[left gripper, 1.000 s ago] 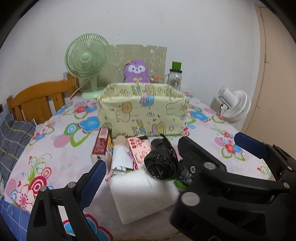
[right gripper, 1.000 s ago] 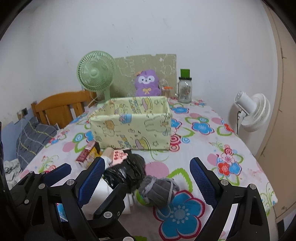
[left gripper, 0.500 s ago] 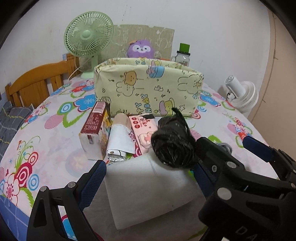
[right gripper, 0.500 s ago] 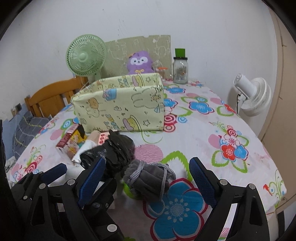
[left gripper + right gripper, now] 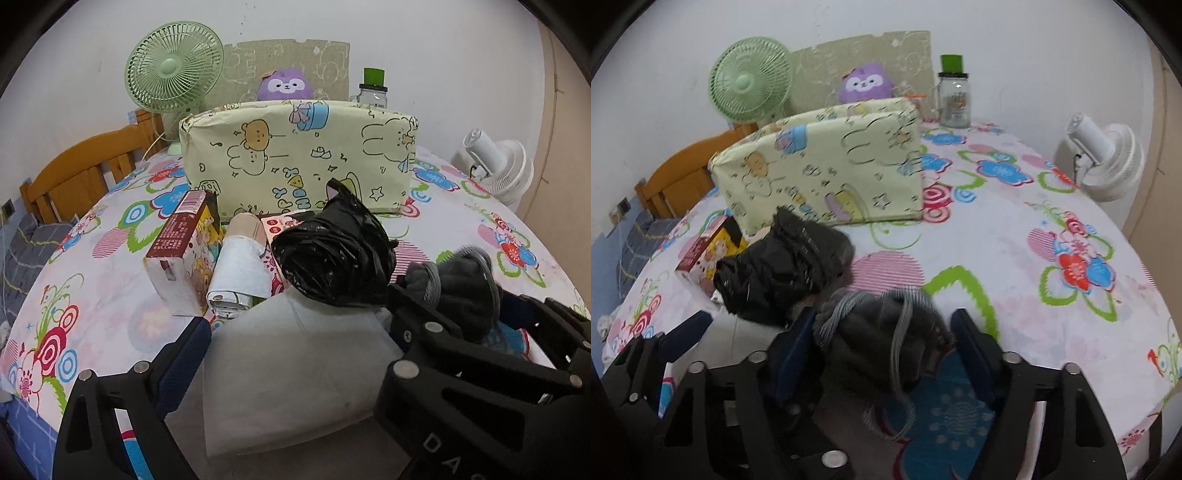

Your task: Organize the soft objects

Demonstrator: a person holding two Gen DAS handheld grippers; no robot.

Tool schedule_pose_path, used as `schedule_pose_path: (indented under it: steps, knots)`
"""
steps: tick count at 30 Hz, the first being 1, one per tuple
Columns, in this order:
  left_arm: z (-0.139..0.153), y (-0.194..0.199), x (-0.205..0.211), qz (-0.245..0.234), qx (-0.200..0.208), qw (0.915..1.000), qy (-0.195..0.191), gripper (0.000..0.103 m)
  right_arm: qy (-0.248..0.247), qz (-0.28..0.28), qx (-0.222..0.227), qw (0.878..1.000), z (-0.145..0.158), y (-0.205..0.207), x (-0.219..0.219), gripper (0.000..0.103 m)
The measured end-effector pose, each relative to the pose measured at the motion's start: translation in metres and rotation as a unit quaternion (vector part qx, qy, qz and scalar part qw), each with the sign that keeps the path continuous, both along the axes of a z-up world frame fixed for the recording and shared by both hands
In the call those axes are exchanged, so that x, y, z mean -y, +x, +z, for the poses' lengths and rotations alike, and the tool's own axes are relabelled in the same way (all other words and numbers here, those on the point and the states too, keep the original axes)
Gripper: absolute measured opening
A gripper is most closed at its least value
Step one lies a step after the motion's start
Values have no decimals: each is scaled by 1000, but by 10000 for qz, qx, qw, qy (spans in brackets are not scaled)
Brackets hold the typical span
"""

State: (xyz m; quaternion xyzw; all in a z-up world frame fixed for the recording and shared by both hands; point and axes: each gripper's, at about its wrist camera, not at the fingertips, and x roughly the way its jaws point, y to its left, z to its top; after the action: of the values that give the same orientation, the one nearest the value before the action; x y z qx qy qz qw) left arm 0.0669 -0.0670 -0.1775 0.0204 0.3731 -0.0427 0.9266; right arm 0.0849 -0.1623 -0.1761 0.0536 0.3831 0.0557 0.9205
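A grey knitted bundle (image 5: 882, 332) lies on the flowered tablecloth, and my right gripper (image 5: 886, 347) has a finger on each side of it, closing in on it. The bundle also shows in the left wrist view (image 5: 461, 284). My left gripper (image 5: 295, 343) is open, its fingers straddling a white folded cloth (image 5: 291, 373). A crumpled black plastic bag (image 5: 336, 254) rests on the cloth's far edge. A yellow cartoon-print fabric box (image 5: 299, 162) stands behind them.
A red-and-white carton (image 5: 181, 251), a paper roll (image 5: 240, 266) and a pink packet (image 5: 277, 225) lie left of the bag. A green fan (image 5: 173, 74), a purple plush (image 5: 284, 85) and a glass jar (image 5: 955, 96) stand at the back. A white fan (image 5: 1108, 158) is off the table's right.
Both grippers dropped lower and moved forward. My right gripper's fingers have narrowed from wide open to either side of the grey bundle. My left gripper now straddles the white cloth.
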Motion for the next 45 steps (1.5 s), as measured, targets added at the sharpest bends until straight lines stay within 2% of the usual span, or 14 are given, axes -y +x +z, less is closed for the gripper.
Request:
schedule_pose_path:
  steps: [6,7,9,20,28,45]
  knots:
    - [2,0,-1,-111,-18,9999,-99,87,254,56,-54,9996,0,2,0,64]
    - [3,0,-1,-85,0,10000,-46,79,279,45,-54,9996,1,3,0,60]
    - [3,-1,0,-84,43,10000,-4,74,59,-71,-5,10000,2,1,-2,55]
    - [8,-6,-2,-172,17,9996,-240,41,5,-46,109,9999,10,-6,-3,51]
    - [20,-14,-3,-163,176,9992,-309,38,-10,-104,302,9995,24,-15,-4,51]
    - [72,-23,-12,-111,751,9965,-346,38,-32,-136,892,9959,77,-26,-8,51]
